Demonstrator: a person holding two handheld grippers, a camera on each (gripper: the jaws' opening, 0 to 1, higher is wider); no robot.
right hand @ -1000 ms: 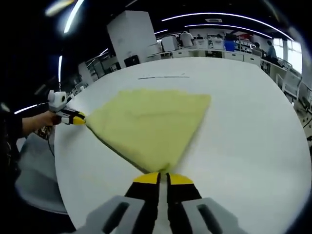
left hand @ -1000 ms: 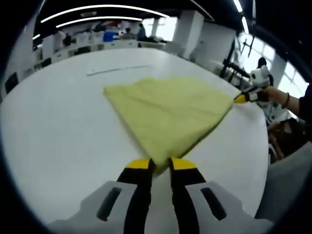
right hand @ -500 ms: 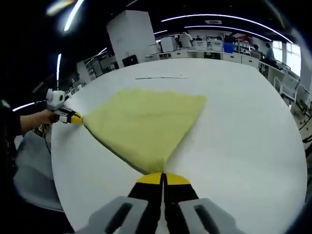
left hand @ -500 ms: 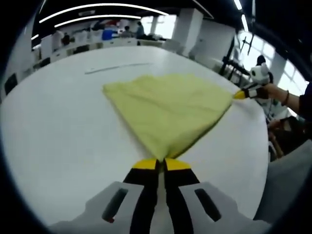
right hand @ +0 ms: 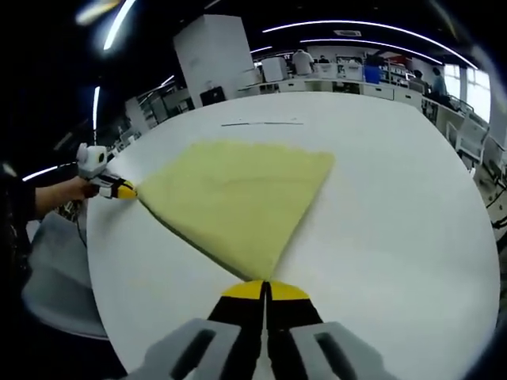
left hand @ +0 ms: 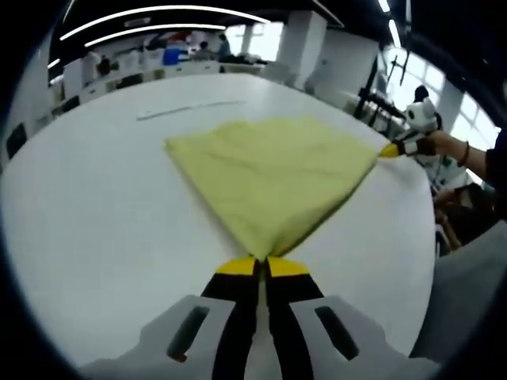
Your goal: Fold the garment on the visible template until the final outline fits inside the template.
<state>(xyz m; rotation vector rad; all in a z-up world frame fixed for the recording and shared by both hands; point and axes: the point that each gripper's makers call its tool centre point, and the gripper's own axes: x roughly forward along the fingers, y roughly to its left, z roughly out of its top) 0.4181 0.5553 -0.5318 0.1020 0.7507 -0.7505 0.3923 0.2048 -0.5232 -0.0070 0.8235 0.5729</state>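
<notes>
White table (left hand: pixel 87 222) in open office | yellow garment (left hand: pixel 269 174) spread flat mid-table, soft, light, likely to drape and slip; best held at corners | left gripper (left hand: pixel 262 266) pinching near corner | right gripper (right hand: pixel 264 290) pinching adjacent corner | template outline not discernible.

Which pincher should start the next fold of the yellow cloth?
Neither looks better placed. The left gripper and right gripper are each shut on a near corner of the yellow cloth garment on the white table, so probably both should carry their corners across together.
</notes>
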